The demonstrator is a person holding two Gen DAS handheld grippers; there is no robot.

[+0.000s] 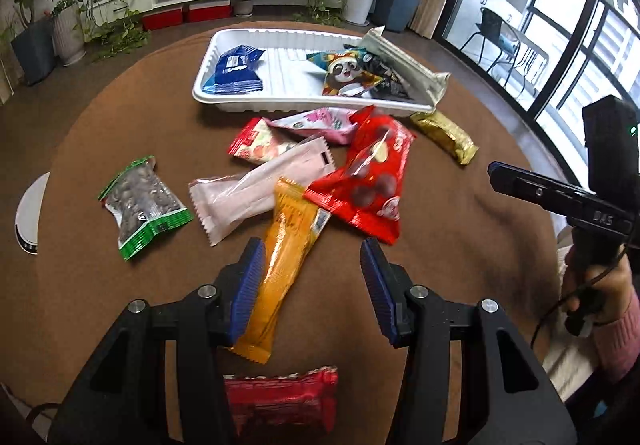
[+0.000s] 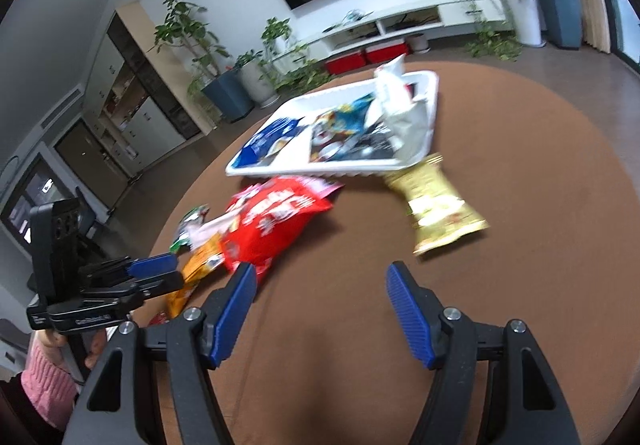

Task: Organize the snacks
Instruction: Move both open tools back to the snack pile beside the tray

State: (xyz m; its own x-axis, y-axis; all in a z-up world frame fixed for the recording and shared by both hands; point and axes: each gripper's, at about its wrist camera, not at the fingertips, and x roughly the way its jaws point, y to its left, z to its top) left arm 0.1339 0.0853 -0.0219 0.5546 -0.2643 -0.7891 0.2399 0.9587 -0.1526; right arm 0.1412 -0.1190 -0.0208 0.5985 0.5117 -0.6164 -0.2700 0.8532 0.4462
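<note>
A white tray [image 1: 224, 45] at the far side of the round brown table holds a blue packet [image 1: 236, 71], a cartoon packet [image 1: 346, 73] and a silver bar [image 1: 404, 63]. Loose snacks lie in front of it: a gold bar [image 1: 444, 135], a red bag [image 1: 368, 177], pink packets [image 1: 260, 185], an orange bar [image 1: 280, 265] and a green nut packet [image 1: 142, 203]. My left gripper [image 1: 314, 257] is open, its jaws astride the orange bar's near half. My right gripper [image 2: 320, 283] is open and empty, short of the gold bar [image 2: 436, 205]. The tray [image 2: 430, 85] shows in the right wrist view.
A dark red packet [image 1: 280, 401] lies under the left gripper near the table's front edge. A white round object [image 1: 30, 211] sits off the table's left edge. The right gripper's body [image 1: 560, 197] is at the right side. Plants and a TV unit stand behind.
</note>
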